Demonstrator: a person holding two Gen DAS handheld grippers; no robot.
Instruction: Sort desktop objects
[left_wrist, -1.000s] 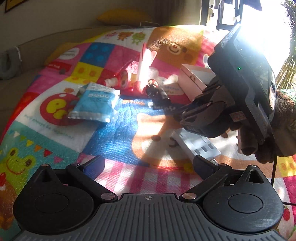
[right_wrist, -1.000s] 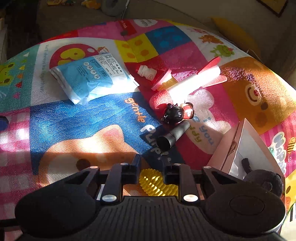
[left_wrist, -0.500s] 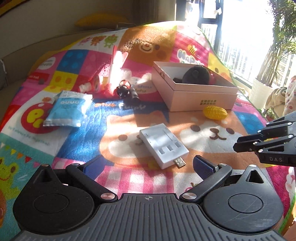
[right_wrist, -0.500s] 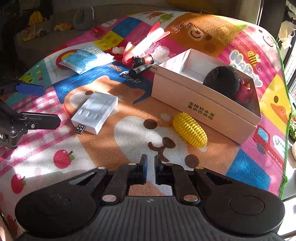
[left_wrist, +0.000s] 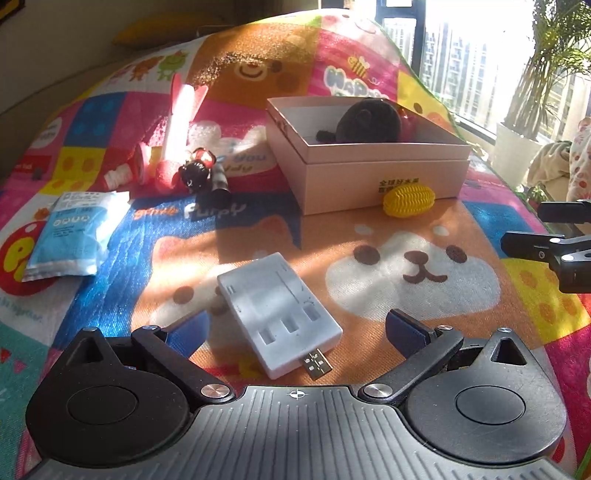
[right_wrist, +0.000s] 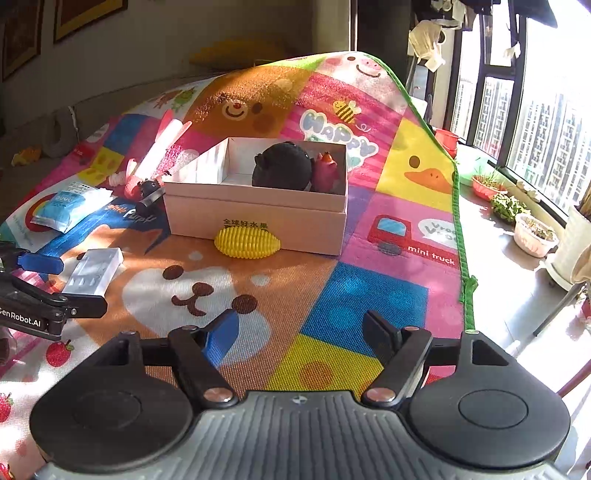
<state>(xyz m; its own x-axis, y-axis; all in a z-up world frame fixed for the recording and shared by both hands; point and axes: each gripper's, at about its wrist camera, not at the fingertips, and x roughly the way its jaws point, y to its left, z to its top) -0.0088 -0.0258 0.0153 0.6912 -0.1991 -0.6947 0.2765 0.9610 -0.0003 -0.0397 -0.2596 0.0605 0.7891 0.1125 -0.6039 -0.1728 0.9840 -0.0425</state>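
Left wrist view: the left gripper (left_wrist: 295, 328) is held with jaws apart around the white USB charger (left_wrist: 279, 314), the pads not pressing it, near the play mat's (left_wrist: 424, 280) near edge.

Right wrist view: the right gripper (right_wrist: 301, 334) is seen with jaws just opened, empty. A yellow corn toy (right_wrist: 246, 242) lies touching the pink box (right_wrist: 258, 218) mid-mat; a black plush (right_wrist: 283, 166) sits inside.

Woven cloth mat (left_wrist: 406, 258) — matt plastic charger (left_wrist: 277, 317), ribbed rubbery corn toy (left_wrist: 408, 201), smooth cardboard box (left_wrist: 369, 177)
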